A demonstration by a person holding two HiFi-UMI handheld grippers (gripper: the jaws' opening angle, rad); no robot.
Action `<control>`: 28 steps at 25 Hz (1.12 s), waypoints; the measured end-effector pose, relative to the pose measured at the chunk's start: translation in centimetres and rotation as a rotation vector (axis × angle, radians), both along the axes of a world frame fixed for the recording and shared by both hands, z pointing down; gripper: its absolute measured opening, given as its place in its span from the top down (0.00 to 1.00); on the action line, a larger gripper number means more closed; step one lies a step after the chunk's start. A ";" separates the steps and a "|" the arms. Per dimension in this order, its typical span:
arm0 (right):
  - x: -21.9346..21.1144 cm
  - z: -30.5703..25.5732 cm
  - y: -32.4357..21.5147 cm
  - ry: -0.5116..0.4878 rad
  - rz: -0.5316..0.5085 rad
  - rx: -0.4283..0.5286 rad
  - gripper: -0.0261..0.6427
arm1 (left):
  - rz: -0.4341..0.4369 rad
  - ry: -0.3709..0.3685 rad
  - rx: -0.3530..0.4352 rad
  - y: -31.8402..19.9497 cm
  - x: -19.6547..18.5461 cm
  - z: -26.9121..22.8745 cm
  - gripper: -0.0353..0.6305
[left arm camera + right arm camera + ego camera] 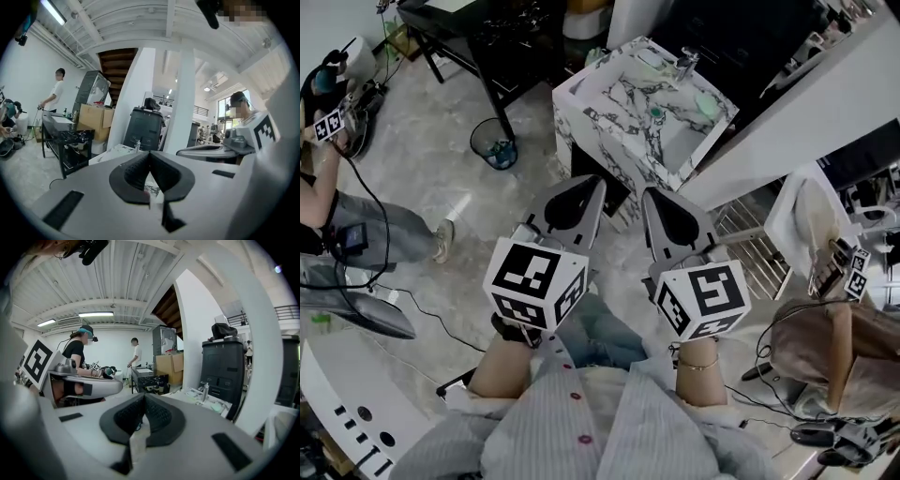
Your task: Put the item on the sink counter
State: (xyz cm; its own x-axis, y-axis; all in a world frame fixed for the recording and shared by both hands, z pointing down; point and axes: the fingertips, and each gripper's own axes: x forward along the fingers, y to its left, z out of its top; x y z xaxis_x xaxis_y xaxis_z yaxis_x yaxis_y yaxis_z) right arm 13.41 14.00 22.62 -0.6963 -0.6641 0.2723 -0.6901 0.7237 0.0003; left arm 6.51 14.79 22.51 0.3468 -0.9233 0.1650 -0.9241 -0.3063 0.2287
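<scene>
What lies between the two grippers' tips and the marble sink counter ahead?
Nothing stands there. The head view shows only bare floor between the left gripper, the right gripper and the sink counter; both gripper views agree.

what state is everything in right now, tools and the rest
left tool: shut, nothing held
right tool: shut, nothing held
white black-veined marble sink counter: small green items on it
round black mesh waste bin: upright, bluish rubbish inside
</scene>
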 end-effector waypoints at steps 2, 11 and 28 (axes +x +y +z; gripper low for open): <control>0.9 0.1 -1.5 -0.003 0.016 0.001 0.95 | 0.010 -0.004 -0.001 -1.4 0.7 0.1 0.92; 1.5 1.6 -7.5 -0.011 0.069 -0.035 0.95 | 0.067 -0.013 -0.022 -7.3 1.3 1.0 0.92; -2.0 2.6 -29.4 -0.010 0.321 -0.036 0.95 | 0.325 -0.055 -0.005 -30.7 -2.4 1.2 0.92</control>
